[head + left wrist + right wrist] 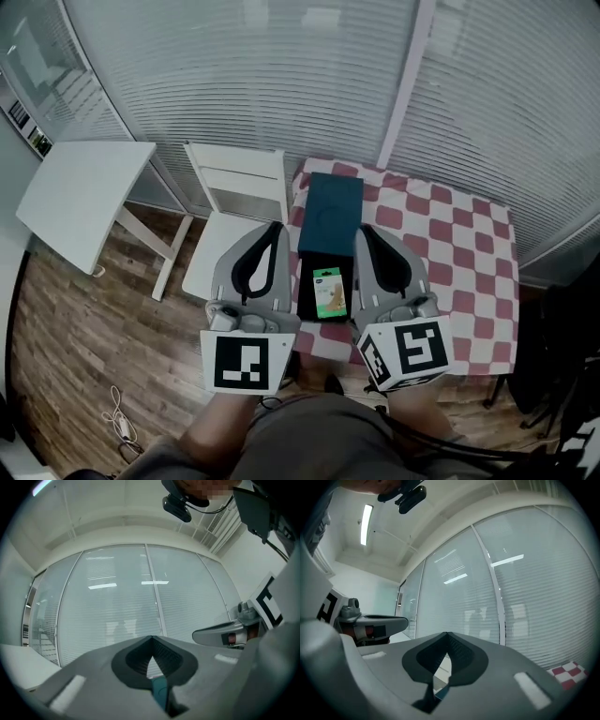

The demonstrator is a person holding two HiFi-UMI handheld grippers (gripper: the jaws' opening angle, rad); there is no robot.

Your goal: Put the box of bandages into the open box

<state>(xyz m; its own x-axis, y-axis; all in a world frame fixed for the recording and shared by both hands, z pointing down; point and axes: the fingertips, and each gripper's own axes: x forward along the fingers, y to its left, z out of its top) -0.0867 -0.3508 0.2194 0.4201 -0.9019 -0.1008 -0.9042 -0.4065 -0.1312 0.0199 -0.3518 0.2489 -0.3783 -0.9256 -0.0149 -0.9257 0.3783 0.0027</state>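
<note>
the box of bandages [329,292] lies inside the black tray of the open box [330,214] on the checked table [450,246], apparently flat and within the walls, though the grippers hide the tray's side edges. the left gripper [277,228] and the right gripper [364,231] are held level above it, one to each side, each with its jaws closed together on nothing. the placing is judged done; the sound course is to hold both tools clear of the box and check that no corner rides on a wall.
</note>
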